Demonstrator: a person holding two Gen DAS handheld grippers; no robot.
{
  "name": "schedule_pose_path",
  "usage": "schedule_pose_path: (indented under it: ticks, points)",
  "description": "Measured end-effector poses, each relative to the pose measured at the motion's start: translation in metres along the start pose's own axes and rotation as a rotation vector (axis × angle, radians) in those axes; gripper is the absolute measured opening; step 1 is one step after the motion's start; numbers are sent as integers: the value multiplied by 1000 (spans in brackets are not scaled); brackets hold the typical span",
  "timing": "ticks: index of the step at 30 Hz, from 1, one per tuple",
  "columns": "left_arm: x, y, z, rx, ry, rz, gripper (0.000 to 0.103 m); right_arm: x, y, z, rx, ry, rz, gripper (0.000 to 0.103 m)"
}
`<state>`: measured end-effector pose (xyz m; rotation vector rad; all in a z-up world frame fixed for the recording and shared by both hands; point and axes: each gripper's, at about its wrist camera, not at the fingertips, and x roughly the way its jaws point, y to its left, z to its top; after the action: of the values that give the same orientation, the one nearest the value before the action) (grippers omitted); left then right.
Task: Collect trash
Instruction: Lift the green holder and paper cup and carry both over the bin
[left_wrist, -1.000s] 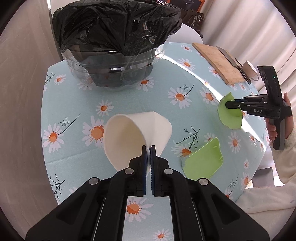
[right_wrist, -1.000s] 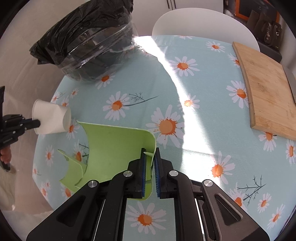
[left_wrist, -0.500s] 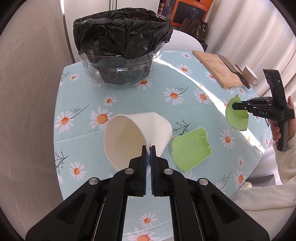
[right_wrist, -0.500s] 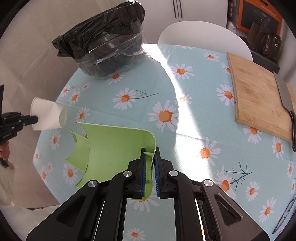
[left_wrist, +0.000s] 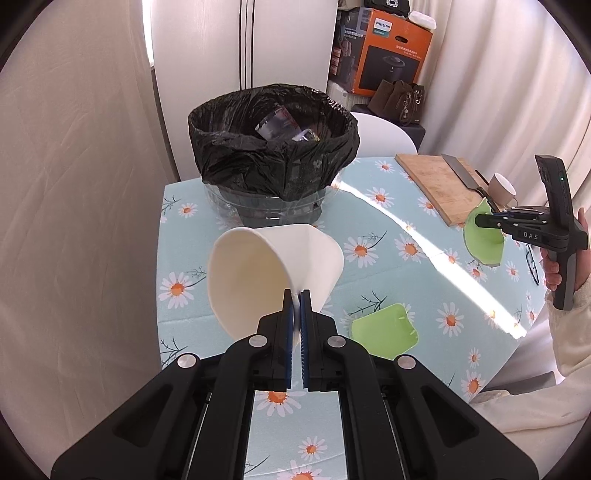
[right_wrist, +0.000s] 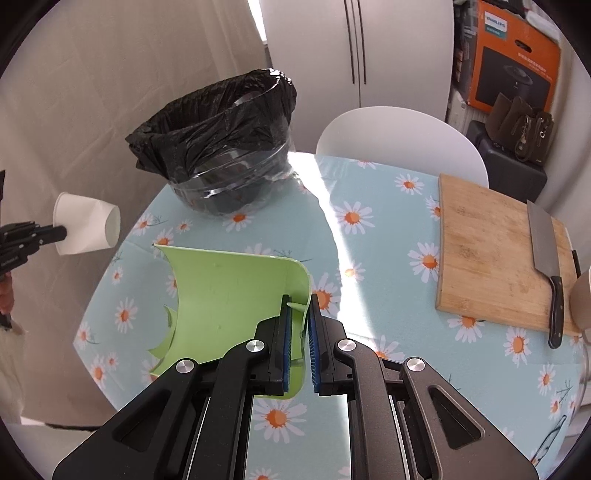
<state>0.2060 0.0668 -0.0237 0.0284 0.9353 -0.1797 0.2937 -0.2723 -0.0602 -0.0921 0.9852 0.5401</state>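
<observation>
1. Left gripper (left_wrist: 294, 295): clamped on wall of white paper cup (left_wrist: 266, 273), held in air short of black-bagged clear plastic trash bin (left_wrist: 273, 147).
2. Right gripper (right_wrist: 299, 314): pinching edge of torn green plastic cup piece (right_wrist: 229, 295), above daisy-print tablecloth (right_wrist: 388, 229).
3. Second green plastic shard (left_wrist: 384, 330): flat on cloth.
4. Handling: probably light, thin-walled, crushes easily; rim or edge pinch looks adequate.
</observation>
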Motion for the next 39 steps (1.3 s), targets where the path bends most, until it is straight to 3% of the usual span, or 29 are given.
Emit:
schedule_pose_path:
  ticks: [6,14,27,39]
  points:
    - [-14,10,34,34,-44,36,4,-18,-3,28,-1,-60,-14,8]
    - [-10,22,89,69,-77,16,4,-12,12,81,-40,-93,-40,8]
    - [25,31,164,128,-133,-119,4,25,38,162,-39,-120,-18,8]
    - [82,62,185,119,-87,-191,5,78,58,201,-32,-89,3,8]
